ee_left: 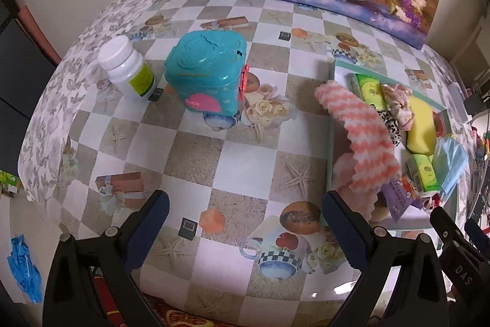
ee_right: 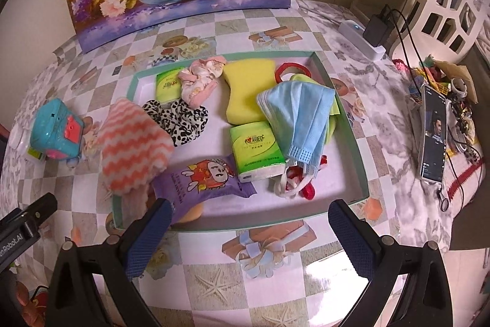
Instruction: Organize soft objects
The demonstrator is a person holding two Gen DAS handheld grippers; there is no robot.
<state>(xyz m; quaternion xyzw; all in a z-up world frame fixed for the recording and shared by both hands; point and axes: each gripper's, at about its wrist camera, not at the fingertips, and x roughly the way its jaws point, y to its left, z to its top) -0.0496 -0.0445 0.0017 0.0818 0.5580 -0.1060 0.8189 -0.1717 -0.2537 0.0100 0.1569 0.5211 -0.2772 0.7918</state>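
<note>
— Where do the soft things stand?

— Nearly all lie in the green-rimmed tray [ee_right: 346, 112]: yellow sponge [ee_right: 245, 88], face masks [ee_right: 300, 112], tissue packs [ee_right: 255, 150], scrunchies [ee_right: 180, 118]. The pink zigzag cloth [ee_right: 131, 143] droops over the tray's left rim.

— And your grippers?

— My left gripper [ee_left: 245, 219] and right gripper [ee_right: 249, 229] are both spread wide, holding nothing, over the tablecloth. I judge only that cloth needs tucking in; the teal toy [ee_left: 208, 75] and pill bottle [ee_left: 127, 66] are hard and stay out.

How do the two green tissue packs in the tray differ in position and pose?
The far tissue pack lies near the tray's back-left corner, beside the pink floral scrunchie; the near tissue pack sits mid-tray, closer to the camera. The far one has its top uncovered; the near one is partly overlapped by the blue face masks and touches the purple packet. Both are green wrapped packs with the same logo, lying flat.
</note>
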